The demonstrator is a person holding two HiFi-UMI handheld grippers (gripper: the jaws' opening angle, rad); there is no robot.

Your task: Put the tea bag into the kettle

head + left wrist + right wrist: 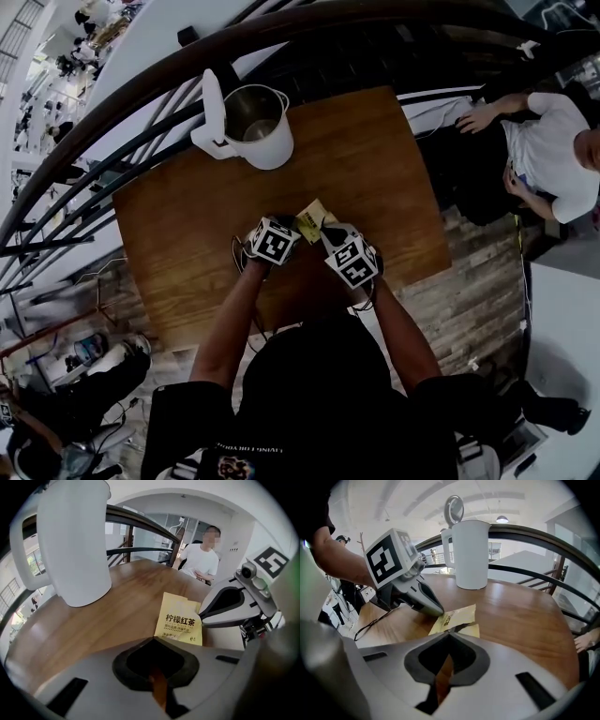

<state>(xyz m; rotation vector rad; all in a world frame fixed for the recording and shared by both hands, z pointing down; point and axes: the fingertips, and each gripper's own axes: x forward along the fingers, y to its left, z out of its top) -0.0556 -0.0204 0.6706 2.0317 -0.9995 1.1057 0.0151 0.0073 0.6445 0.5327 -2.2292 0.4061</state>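
Both jaw pairs are closed: the left hand-held gripper (154, 639) pinches the near corner of the yellow tea bag packet (180, 620), and the right hand-held gripper (449, 631) nips its opposite edge. The packet sits mid-worktop, toward the near edge. Bare wood runs from it to the white kettle (258, 127), which stands lid-up by the worktop's (375, 169) far left corner. Each gripper body hides its own pinch point. Whether the packet touches the wood is unclear.

An open-plan office or lab mezzanine: a curved dark railing (141, 84) overlooks a busy lower level (70, 52), with a wooden tabletop (375, 187), wood-plank floor (478, 309) and a seated person (553, 150) nearby.
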